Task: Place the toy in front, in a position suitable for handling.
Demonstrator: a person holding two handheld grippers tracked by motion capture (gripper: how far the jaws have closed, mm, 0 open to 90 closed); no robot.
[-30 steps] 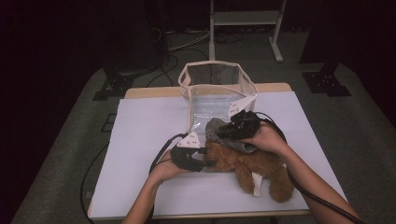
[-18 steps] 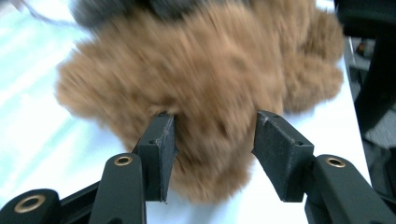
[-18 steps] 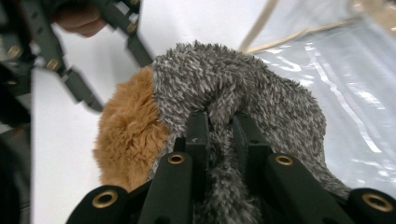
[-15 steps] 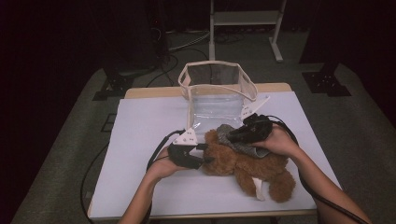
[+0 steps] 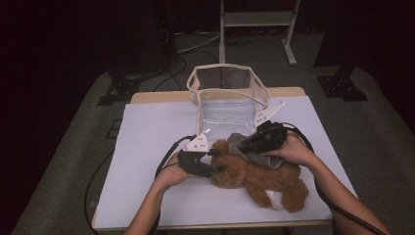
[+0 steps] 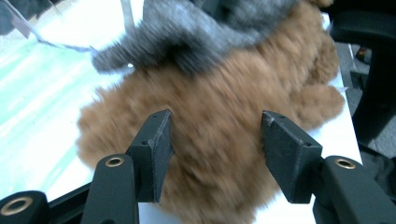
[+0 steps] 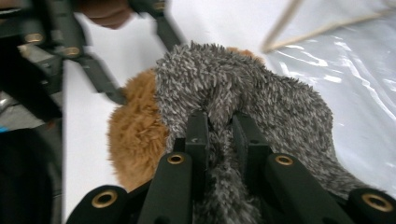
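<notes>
A brown teddy bear (image 5: 254, 178) lies on its side on the white table — its head points left and its legs point toward the near right corner. Its fur is fluffy and golden brown. One foot (image 5: 293, 198) sticks out near the table's front edge, with a pale patch beside it. A fuzzy grey cloth (image 5: 247, 149) sits over the bear's back and shoulders, bunched up in a lump. The cloth is speckled grey and white — soft like a little coat. Part of it is pinched into a fold on top.
</notes>
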